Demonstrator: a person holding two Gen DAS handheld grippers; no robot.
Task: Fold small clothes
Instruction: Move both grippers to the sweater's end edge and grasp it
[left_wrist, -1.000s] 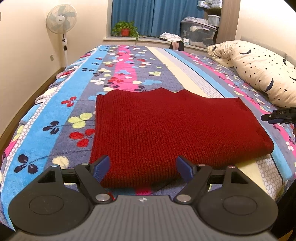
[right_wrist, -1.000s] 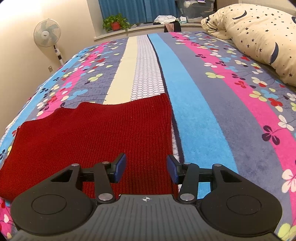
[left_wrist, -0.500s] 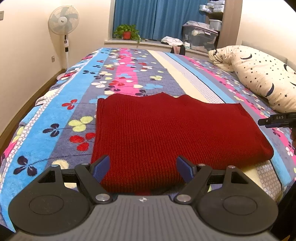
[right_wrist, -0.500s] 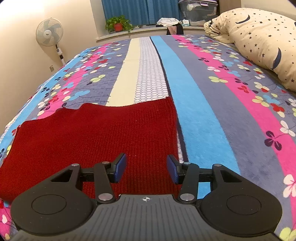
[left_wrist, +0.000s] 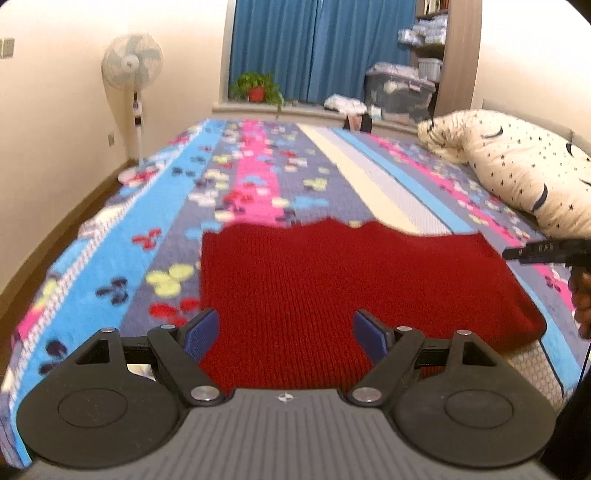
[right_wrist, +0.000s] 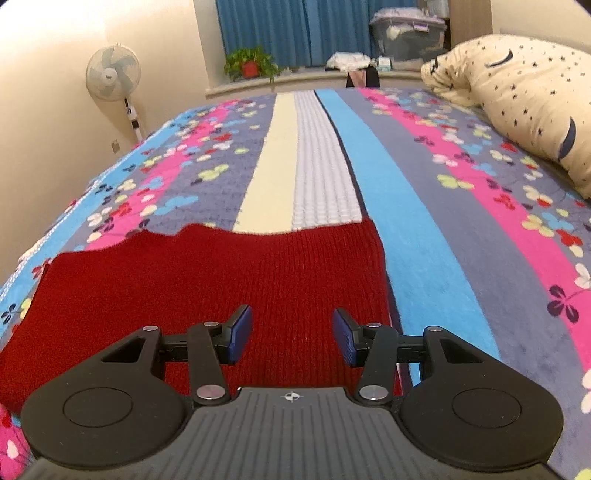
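Note:
A dark red knitted garment (left_wrist: 332, 280) lies folded flat in a rectangle on the striped flowered bedspread (left_wrist: 251, 177). My left gripper (left_wrist: 286, 334) hovers over its near edge, jaws wide open, nothing between the blue pads. In the right wrist view the same red garment (right_wrist: 184, 280) fills the lower left, and my right gripper (right_wrist: 293, 336) hangs above its near right part, jaws apart and empty. The tip of the right gripper (left_wrist: 543, 251) and a hand (left_wrist: 581, 295) show at the right edge of the left wrist view.
A star-and-moon patterned pillow (right_wrist: 524, 96) lies along the bed's right side. A standing fan (left_wrist: 133, 70) is by the left wall. A potted plant (left_wrist: 256, 88), storage boxes (left_wrist: 399, 88) and blue curtains stand at the far windowsill. The bed's left edge drops to the floor.
Both cameras have tilted up and pulled back slightly, so the garment sits lower in each view. The garment has not moved. Both grippers keep the same opening.

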